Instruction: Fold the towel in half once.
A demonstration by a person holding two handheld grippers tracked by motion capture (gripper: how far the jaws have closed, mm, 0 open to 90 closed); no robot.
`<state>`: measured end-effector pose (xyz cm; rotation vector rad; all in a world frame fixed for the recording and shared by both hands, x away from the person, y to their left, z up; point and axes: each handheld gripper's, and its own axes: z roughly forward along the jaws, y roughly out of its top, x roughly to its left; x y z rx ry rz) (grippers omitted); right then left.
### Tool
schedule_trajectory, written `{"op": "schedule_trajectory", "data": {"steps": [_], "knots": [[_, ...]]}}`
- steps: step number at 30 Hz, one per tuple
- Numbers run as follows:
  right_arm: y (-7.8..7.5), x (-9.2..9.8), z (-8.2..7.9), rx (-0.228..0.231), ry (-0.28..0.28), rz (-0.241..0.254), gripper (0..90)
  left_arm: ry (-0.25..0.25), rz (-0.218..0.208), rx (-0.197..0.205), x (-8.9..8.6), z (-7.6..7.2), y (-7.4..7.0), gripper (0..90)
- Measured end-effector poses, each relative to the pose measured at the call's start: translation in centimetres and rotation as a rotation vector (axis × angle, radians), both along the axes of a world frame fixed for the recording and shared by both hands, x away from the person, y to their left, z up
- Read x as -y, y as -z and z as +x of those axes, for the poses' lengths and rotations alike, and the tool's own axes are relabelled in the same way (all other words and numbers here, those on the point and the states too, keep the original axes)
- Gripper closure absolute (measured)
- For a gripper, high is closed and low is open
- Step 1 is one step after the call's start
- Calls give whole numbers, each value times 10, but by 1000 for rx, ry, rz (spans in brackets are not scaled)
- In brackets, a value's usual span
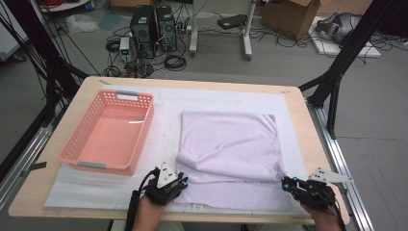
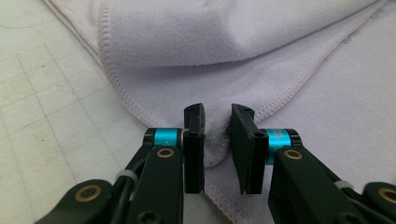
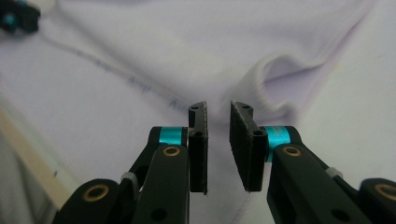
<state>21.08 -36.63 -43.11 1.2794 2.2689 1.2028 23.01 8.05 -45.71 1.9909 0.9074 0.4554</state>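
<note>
While narrowly parted, each tool (image 2: 217,140) (image 3: 218,140) straddles the towel (image 1: 228,139).

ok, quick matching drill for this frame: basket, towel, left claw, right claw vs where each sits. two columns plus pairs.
Things:
1. basket
2. towel
3. left claw
4. right claw

Places:
A. near right corner of the towel
B. spread on the mat, middle of the table
C. left side of the table
D. near left corner of the towel

Pairs: 1-C, 2-B, 3-D, 4-A
</note>
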Motion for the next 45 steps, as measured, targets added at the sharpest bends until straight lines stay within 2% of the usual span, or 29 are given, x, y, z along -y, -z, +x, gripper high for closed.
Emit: {"op": "schedule_trajectory", "data": {"steps": [3, 5, 7, 9, 10, 12, 13, 16, 18, 20, 21, 22, 24, 25, 27, 28, 30, 32, 33, 36, 39, 42, 43, 45], "knots": [[12, -10, 5, 0, -5, -56, 663, -10, -5, -2, 0, 0, 0, 789], [14, -13, 11, 19, 26, -71, 632, -12, -1, -4, -1, 1, 0, 818], [15, -14, 16, 50, 54, -97, 610, -17, -14, -8, -1, 1, 0, 839], [17, -16, 20, 59, 58, -155, 656, -19, -24, -17, -2, 2, 0, 849], [18, -16, 19, 74, 51, -167, 691, -18, -31, -21, -3, 2, 0, 852], [16, -15, 19, 64, 53, -177, 860, -15, -53, -36, -5, 2, -1, 857], [16, -14, 18, 62, 53, -180, 875, -9, -70, -46, -7, 2, -1, 858], [13, -10, 14, 44, 48, -164, 897, 8, -114, -52, -12, -1, -5, 860], [11, -6, 8, 34, 42, -133, 897, 18, -142, -51, -15, -4, -9, 860], [7, -1, 2, 45, 37, -117, 895, 28, -173, -51, -17, -6, -12, 860], [5, 1, 0, 57, 27, -101, 874, 32, -176, -51, -18, -7, -12, 860], [5, 2, 0, 66, 36, -92, 787, 33, -183, -51, -18, -8, -13, 860], [5, 2, 2, 66, 54, -69, 690, 41, -192, -48, -18, -10, -14, 860], [6, 1, 4, 69, 68, -70, 626, 42, -194, -48, -18, -11, -15, 860], [10, -3, 11, 79, 97, -86, 593, 44, -207, -47, -19, -12, -15, 859], [12, -5, 17, 73, 114, -88, 601, 46, -208, -49, -20, -12, -15, 859], [15, -9, 24, 44, 114, -90, 699, 42, -220, -56, -21, -12, -14, 857], [15, -12, 23, 46, 107, -134, 821, 46, -219, -58, -22, -13, -14, 857], [13, -11, 22, 41, 105, -133, 894, 46, -220, -55, -23, -14, -14, 857], [12, -3, 16, 24, 105, -86, 896, 47, -234, -44, -23, -16, -16, 858], [7, 5, 7, 25, 99, -43, 897, 57, -235, -41, -24, -18, -17, 858], [3, 8, 2, 46, 77, -34, 895, 56, -244, -38, -27, -21, -19, 859], [4, 8, 2, 52, 66, -41, 887, 51, -247, -38, -27, -21, -19, 859], [6, 4, 3, 47, 65, -45, 675, 51, -251, -41, -28, -22, -18, 859]]}}
